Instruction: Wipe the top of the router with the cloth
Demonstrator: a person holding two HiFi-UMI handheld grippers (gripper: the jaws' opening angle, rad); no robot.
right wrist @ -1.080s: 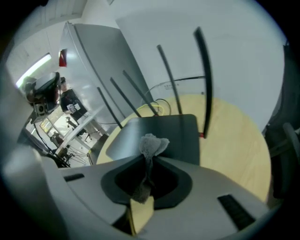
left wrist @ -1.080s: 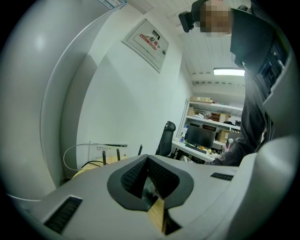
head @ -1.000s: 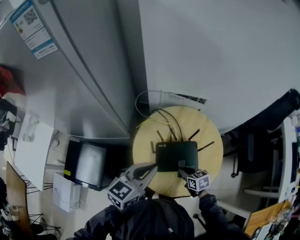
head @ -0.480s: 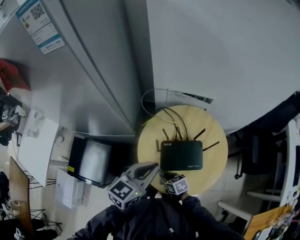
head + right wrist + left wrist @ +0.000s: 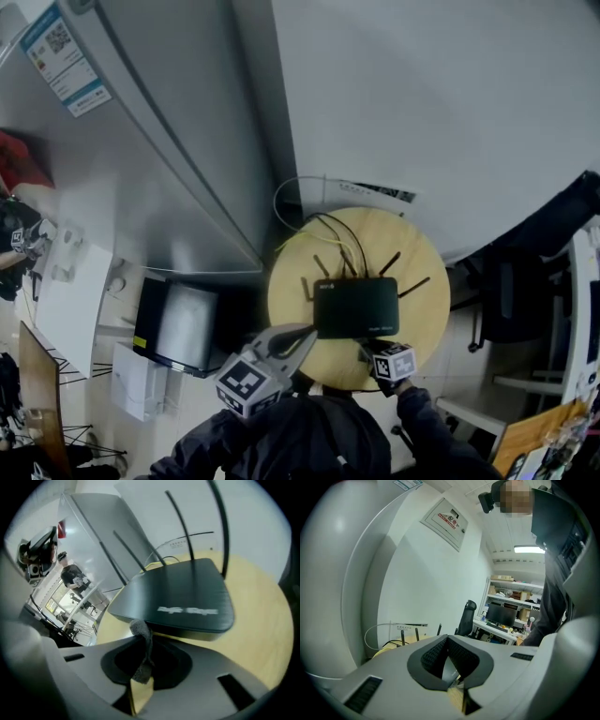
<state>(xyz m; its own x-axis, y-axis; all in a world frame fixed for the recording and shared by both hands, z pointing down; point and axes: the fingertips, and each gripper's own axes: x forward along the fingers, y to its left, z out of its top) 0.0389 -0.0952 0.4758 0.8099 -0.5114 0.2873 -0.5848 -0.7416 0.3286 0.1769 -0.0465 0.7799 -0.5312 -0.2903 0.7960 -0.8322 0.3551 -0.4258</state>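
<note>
So the router (image 5: 356, 307) sits pretty much in the middle of the round wooden table (image 5: 427, 309). Its antennas (image 5: 389, 265) stick up along the far side and a bunch of cables (image 5: 342, 239) run off toward the far edge by the wall.

The right tool (image 5: 368, 347) is down at the near edge of the table, just beside the router's near right corner. It's clenched on the cloth (image 5: 140, 637), a grey strip pinched between the jaws with its top end poking out. In the right gripper view that end sits right at the router's near edge, not on the top surface. I honestly can't tell if it's actually touching the casing.

The left tool (image 5: 300, 337) hangs over the near-left edge of the table, a bit apart from the router. Its jaws are closed together with nothing between them.

There's a big grey fridge-looking cabinet (image 5: 141, 169) off to the left of the table.
</note>
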